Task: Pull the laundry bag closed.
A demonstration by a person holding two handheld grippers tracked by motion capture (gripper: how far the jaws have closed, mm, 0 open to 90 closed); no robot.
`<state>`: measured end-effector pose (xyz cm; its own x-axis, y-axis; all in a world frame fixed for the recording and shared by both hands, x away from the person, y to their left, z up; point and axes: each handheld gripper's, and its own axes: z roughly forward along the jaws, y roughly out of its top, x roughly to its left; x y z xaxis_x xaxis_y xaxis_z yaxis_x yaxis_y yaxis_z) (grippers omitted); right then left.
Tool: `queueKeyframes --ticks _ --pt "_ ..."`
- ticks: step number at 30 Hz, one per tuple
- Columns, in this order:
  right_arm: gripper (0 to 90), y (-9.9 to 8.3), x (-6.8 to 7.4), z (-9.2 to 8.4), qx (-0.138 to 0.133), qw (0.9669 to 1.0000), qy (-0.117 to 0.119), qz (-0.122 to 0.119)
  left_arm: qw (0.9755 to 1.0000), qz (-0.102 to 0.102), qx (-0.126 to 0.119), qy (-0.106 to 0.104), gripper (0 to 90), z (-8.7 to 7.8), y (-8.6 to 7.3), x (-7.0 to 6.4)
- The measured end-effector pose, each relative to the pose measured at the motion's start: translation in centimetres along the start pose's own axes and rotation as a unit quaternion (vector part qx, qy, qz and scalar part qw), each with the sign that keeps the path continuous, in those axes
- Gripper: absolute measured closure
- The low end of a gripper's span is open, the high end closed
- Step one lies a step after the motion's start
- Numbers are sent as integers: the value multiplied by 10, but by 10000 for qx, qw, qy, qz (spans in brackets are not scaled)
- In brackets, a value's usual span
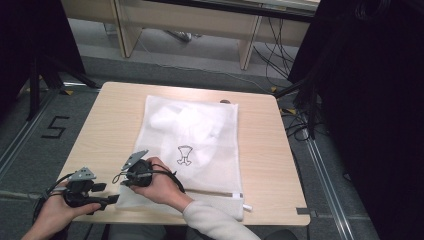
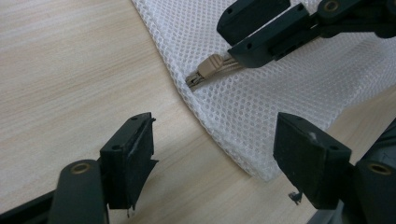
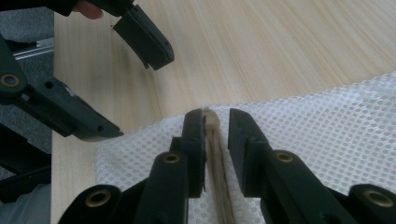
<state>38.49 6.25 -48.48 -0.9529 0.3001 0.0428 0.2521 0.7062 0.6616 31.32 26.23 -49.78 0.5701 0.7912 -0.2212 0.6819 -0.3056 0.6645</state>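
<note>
Mesh laundry bag [image 1: 200, 145] lies flat mid-bench [image 1: 260, 150]. Right tongs [image 3: 215, 122] are clamped on the tan zipper pull [image 2: 210, 67] at the bag's near-left corner; left tongs [image 2: 212, 161] gape apart just beside it. Tug now and the unpinned bag probably just slides along.

Mesh bag [image 1: 200, 145] on table [image 1: 260, 145], mid-right.

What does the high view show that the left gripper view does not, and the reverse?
High view: the whole mesh bag with its small black drawing, the white item inside, and the person's right hand. Left gripper view: the beige zipper pull between the right gripper fingers, and the open left gripper up close. Both: the wooden table and the bag's near corner.
</note>
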Motion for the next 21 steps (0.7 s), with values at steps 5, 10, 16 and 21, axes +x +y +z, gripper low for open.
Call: queueKeyframes --ticks 5,10,16,21 --pt "765 2 -1 6 10 10000 34 79 10000 0 6 5 286 0 0 0" --pt "765 4 -1 12 47 9999 50 108 10000 1 -4 -1 287 0 0 0" --pt "781 6 -2 17 84 9999 78 83 10000 -2 -11 8 287 0 0 0" --pt "814 8 -1 20 172 9997 121 128 10000 -64 -39 -45 292 2 -1 0"
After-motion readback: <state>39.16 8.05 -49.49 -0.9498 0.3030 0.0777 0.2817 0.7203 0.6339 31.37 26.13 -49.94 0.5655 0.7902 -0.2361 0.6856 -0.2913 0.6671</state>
